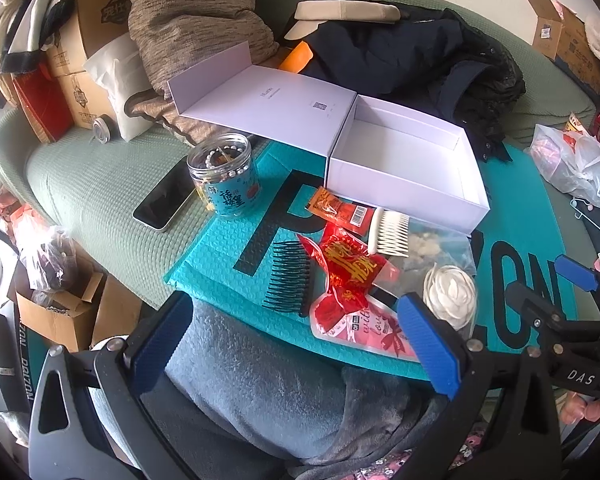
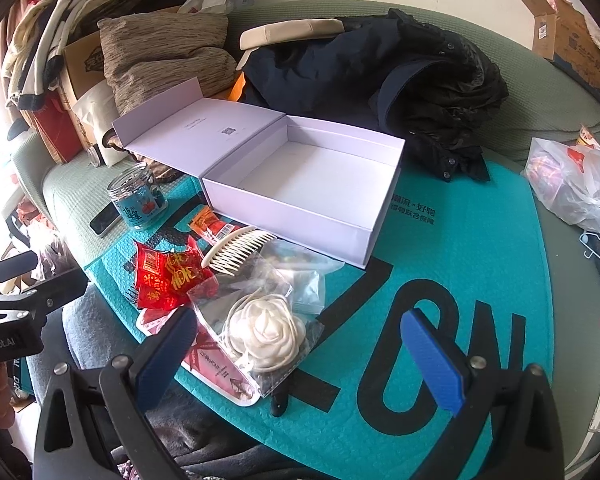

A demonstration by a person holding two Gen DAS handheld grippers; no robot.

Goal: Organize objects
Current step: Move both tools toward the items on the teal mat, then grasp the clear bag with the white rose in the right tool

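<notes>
Both tongs, left (image 1: 300,344) and right (image 2: 300,360), gape empty; pinch the flower bag (image 2: 264,332) at lower centre, then lift it to the box (image 2: 312,196).

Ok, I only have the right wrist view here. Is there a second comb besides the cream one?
Observer: Yes, a black comb lies on the teal mat, beside the red packet.
Operator: And the left gripper?
Observer: The left gripper has its jaws wide open with nothing between them, above a grey blanket.
Operator: Does the jar have a lid on?
Observer: No. The jar is open on top, with beads showing inside.
</notes>
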